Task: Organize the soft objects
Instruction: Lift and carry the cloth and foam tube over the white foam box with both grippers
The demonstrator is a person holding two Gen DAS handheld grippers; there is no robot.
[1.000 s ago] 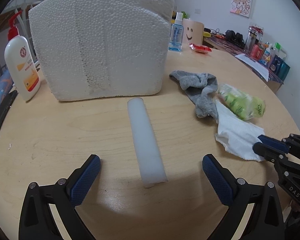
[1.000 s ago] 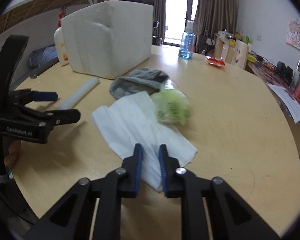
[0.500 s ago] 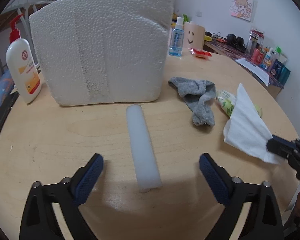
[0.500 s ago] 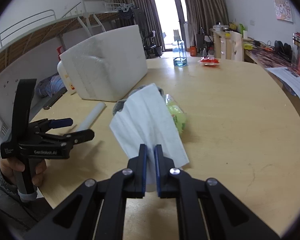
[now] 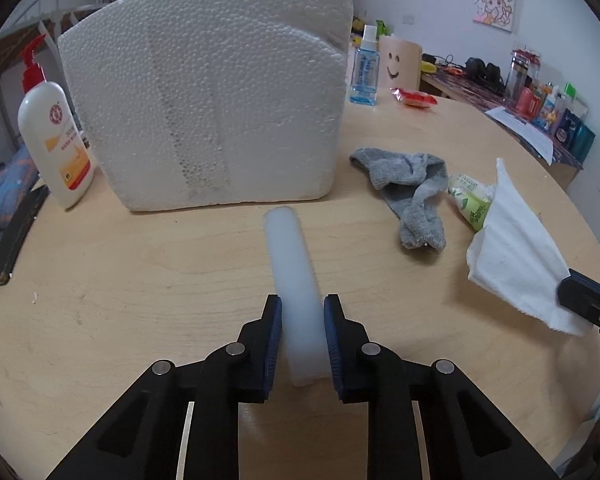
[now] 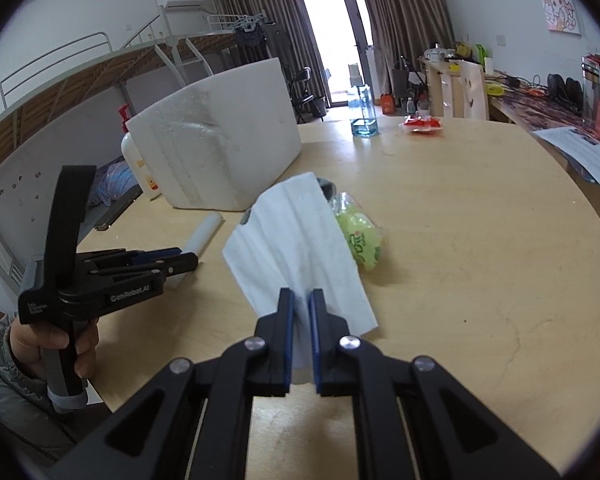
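The left gripper (image 5: 302, 312) has just closed its fingers on the foam rod (image 5: 294, 276), lying on the counter (image 5: 140, 280) before the styrofoam block (image 5: 212, 112); right of it, the right gripper (image 6: 300, 308) pinches the raised tissue (image 6: 300, 240).

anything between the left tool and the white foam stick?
Nothing visible. The left tool has just been closing, and its blue pads now sit against both sides of the white foam stick, near its closer end. The grey sock lies off to the side.
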